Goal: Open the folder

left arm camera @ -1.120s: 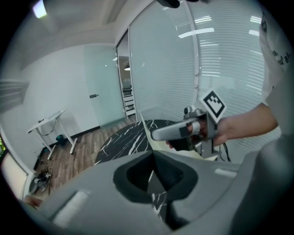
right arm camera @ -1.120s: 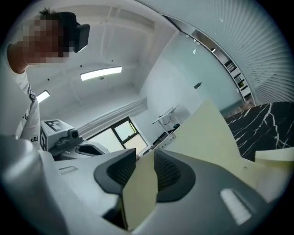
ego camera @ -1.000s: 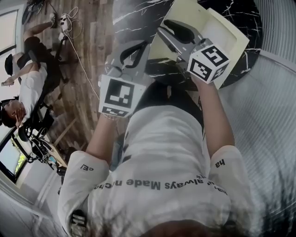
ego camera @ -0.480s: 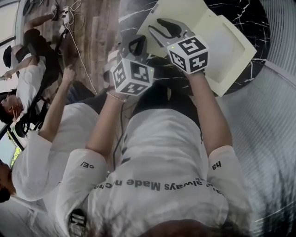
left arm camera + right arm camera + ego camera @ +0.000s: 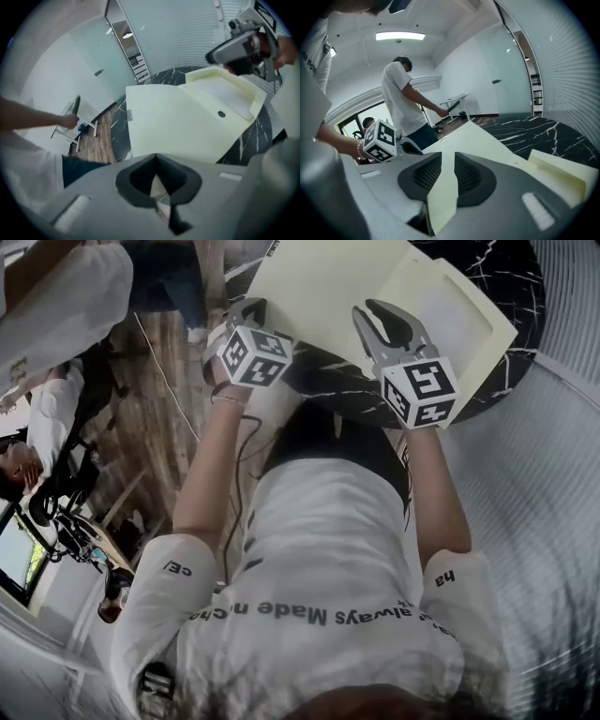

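Note:
A pale yellow folder lies on the round black marble table, with a broad flat flap at the left and a raised-rim part at the right. In the left gripper view a dark snap button shows on it. My left gripper is at the folder's near left edge, jaws shut tip to tip; I cannot tell if it pinches the sheet. My right gripper is over the folder's near side. Its jaws are closing, a gap still showing, with a pale sheet of the folder running between the pads.
The table's near rim is just in front of the person's body. A standing person in a white shirt reaches over a small stand on the wooden floor at the left. A ribbed wall lies to the right.
Both grippers have come down onto the folder; the left went to its near left edge, the right shifted right along the near side. A person has walked in at the upper left.

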The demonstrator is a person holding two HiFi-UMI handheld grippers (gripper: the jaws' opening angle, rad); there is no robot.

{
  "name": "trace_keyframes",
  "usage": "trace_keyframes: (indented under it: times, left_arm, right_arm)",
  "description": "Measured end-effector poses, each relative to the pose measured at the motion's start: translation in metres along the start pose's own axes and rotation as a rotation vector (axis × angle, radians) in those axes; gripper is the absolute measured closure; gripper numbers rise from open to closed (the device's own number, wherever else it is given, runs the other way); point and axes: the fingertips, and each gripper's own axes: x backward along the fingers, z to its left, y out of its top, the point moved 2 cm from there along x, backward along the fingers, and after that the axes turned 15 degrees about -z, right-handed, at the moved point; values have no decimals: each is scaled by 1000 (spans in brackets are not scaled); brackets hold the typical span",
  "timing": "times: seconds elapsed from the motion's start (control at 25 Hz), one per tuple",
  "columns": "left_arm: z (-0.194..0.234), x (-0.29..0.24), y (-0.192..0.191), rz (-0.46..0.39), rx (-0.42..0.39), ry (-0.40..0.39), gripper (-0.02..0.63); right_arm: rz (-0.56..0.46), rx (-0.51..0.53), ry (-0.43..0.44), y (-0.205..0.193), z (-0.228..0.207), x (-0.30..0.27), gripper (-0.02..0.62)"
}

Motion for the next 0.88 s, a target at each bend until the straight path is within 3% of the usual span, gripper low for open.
trace_keyframes:
  times: [0.16, 0.44, 0.88]
  left_arm:
    - [-3, -20, -19, 43, 8, 0, 604]
    - [-18, -42, -54, 137, 21, -36, 604]
    - [-16, -31, -41, 140, 73, 1, 604]
  right_arm:
    - [1, 51, -87, 6, -22, 57, 517]
    - [-13, 20, -215, 16, -36, 135, 529]
    - [-74, 46, -297, 46, -37, 189, 532]
